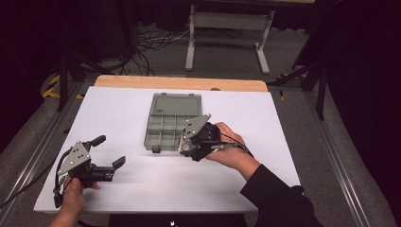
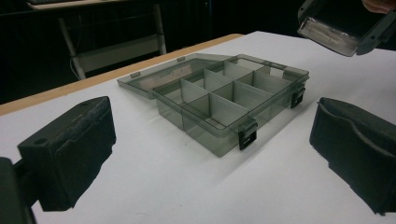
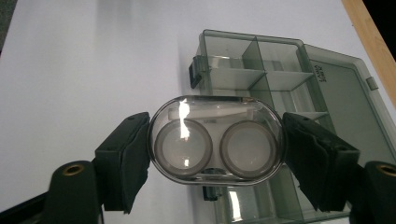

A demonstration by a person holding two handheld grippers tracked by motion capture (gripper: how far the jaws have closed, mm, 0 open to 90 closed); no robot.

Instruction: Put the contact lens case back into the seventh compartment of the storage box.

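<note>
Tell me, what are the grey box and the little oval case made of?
The grey box looks like smoky see-through plastic: its dividers show through the walls. The oval case in the right gripper seems clear glossy plastic, with bright glints and two round cups visible inside.
</note>
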